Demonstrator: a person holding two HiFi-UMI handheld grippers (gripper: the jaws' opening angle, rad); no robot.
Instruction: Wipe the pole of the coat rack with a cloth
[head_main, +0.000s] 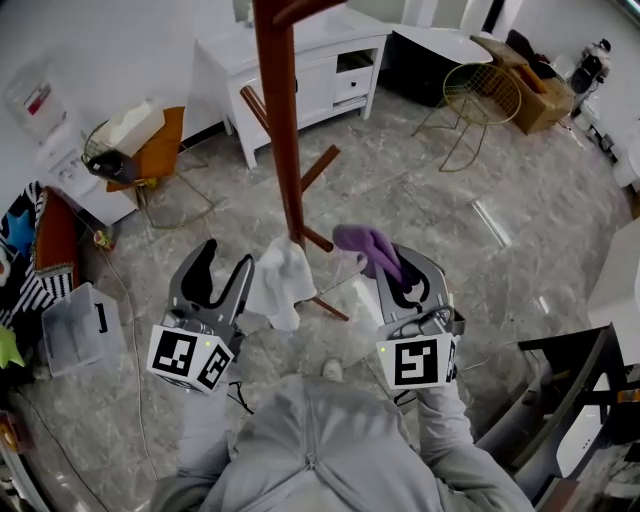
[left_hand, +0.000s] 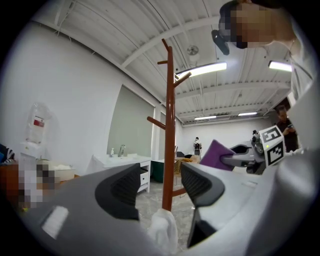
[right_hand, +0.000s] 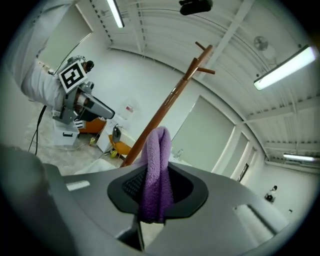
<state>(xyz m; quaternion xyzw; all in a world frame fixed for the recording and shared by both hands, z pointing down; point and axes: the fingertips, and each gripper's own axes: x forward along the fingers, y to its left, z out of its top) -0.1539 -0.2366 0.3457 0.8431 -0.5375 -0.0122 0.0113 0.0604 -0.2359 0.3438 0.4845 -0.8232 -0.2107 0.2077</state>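
Head view: the brown coat rack pole (head_main: 285, 130) stands upright on the marble floor (head_main: 450, 200), just ahead of both claws. The left claw (head_main: 225, 262) is open, its jaws spread. A white cloth (head_main: 282, 285) hangs just beside its inner jaw, near the foot of the pole; from above I cannot tell whether the cloth touches the claw or the rack. The right claw (head_main: 400, 262) is closed on a purple cloth (head_main: 366, 244), which bunches out past the jaw tips close to the pole. On the floor at the left sits a clear plastic box (head_main: 72, 325); its contents cannot be made out. A cardboard box (head_main: 545, 100) at the upper right stands open with dark things in it. A white cabinet (head_main: 300, 60) stands behind the rack.

Left gripper view: the jaws stand well apart. The pole rises in the gap, beyond them, and the white cloth shows low between them.

Right gripper view: the jaws clamp a folded ridge of purple cloth. The pole slants up behind it and the left claw is off to the left.
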